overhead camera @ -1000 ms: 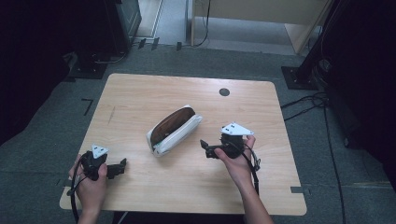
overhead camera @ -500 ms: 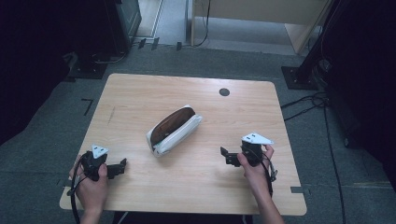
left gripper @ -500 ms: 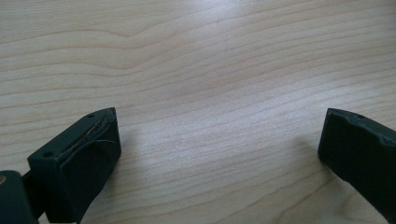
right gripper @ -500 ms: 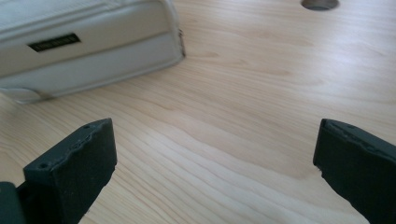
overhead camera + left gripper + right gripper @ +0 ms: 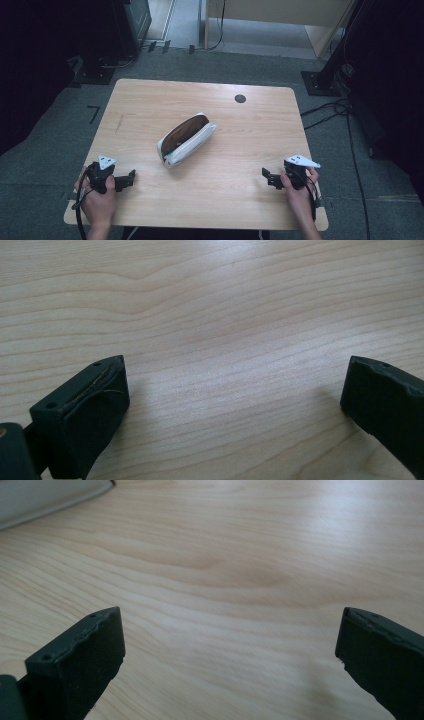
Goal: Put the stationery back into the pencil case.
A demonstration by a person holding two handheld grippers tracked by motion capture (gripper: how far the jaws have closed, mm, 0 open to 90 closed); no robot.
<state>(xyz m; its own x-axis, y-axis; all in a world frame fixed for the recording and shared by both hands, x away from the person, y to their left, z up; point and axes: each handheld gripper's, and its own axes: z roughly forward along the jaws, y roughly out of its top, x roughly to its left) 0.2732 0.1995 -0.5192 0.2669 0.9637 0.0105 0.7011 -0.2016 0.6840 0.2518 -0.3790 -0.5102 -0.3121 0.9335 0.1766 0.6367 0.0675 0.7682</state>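
Right now the pouch (image 5: 186, 139) lies unzipped in the middle of the table (image 5: 150, 100), well apart from both tools. The left gripper (image 5: 131, 177) and right gripper (image 5: 266, 176) sit low near the front corners, jaws wide open and holding nothing, probably resting there out of the way.

The table (image 5: 150, 100) is pale wood with a fine grain and a smooth, slightly shiny finish. The pouch (image 5: 192, 145) looks like white cloth, dark brown inside. Both grippers' jaws are matt black plastic.
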